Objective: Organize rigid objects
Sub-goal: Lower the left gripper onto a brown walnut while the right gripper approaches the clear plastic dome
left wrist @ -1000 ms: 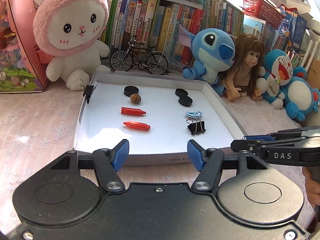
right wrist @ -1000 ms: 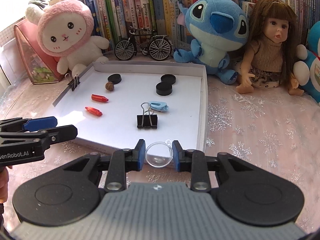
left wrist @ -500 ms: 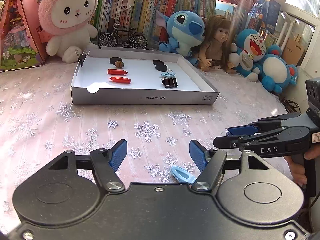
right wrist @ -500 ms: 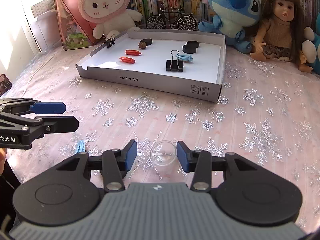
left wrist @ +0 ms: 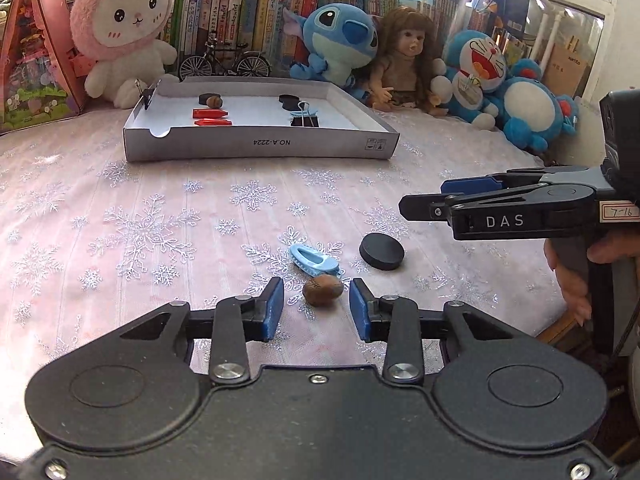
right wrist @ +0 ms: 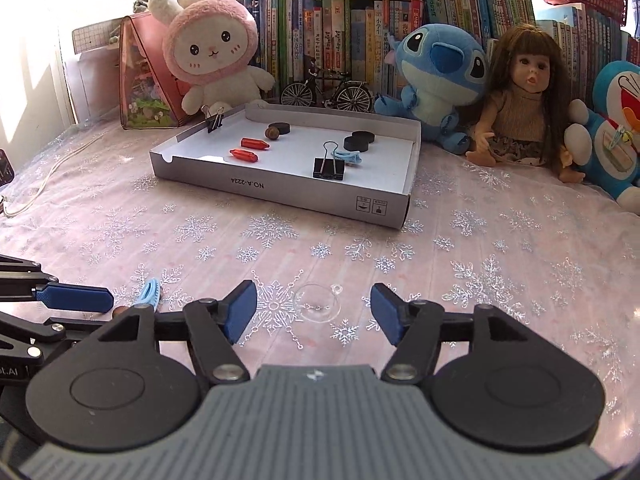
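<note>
My left gripper [left wrist: 317,309] is open low over the table, with a brown nut [left wrist: 322,289] lying between its fingertips. A light blue clip [left wrist: 313,260] and a black disc [left wrist: 382,252] lie just beyond it. My right gripper [right wrist: 313,312] is open, with a clear suction cup [right wrist: 317,303] on the cloth between its fingers. The white tray [left wrist: 260,145] stands further back and holds black discs, a nut, two red pieces, a blue clip and a black binder clip [right wrist: 329,167]. The tray also shows in the right wrist view [right wrist: 280,192].
Plush toys, a doll [right wrist: 524,96], a model bicycle [left wrist: 224,62] and a row of books stand behind the tray. A pink house-shaped box [right wrist: 144,80] is at the back left. A white cable [right wrist: 48,172] lies at the left edge. The table has a snowflake-patterned pink cloth.
Both grippers have pulled back from the tray to the near side of the table. The right gripper has opened and let go of the clear suction cup. The left gripper now straddles a nut.
</note>
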